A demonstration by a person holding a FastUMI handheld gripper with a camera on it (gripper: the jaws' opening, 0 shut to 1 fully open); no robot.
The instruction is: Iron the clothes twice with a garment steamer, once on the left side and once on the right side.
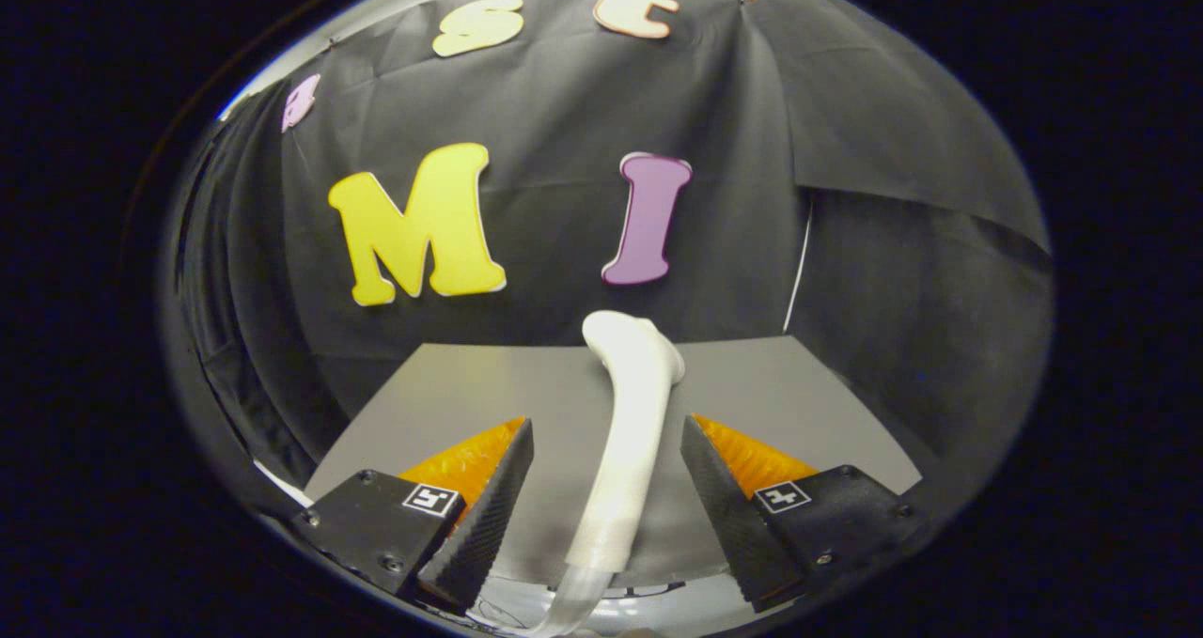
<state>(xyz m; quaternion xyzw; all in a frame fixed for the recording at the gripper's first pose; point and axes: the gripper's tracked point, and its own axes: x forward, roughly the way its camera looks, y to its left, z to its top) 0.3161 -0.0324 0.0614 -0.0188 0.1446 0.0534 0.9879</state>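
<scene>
1. The left finger (484,516) of the gripper (606,511) is sitting at the near edge of the grey table (451,384), its ribbed black pad facing inward and its orange backing facing outward.
2. A strip of bare table surface is showing between the left finger and the garment steamer (625,431).
3. The garment steamer, a white curved body, is rising from below the fingers, passing between them and bending at its upper end, where its rounded head is overlapping the far edge of the table.
4. The steamer is standing closer to the right finger (719,511) than to the left, and a gap is showing on both sides, so neither pad is touching it.
5. The gripper is standing spread wide, pinching nothing.
6. The right finger is mirroring the left, with its ribbed pad facing inward.
7. The table is lying bare beyond the fingers, leaving open room on both sides of the steamer.
8. The black cloth wall (564,102) is closing off the table at its far edge and wrapping around both sides; a thin white line (799,262) is running down the wall to the right of the steamer's head.
</scene>
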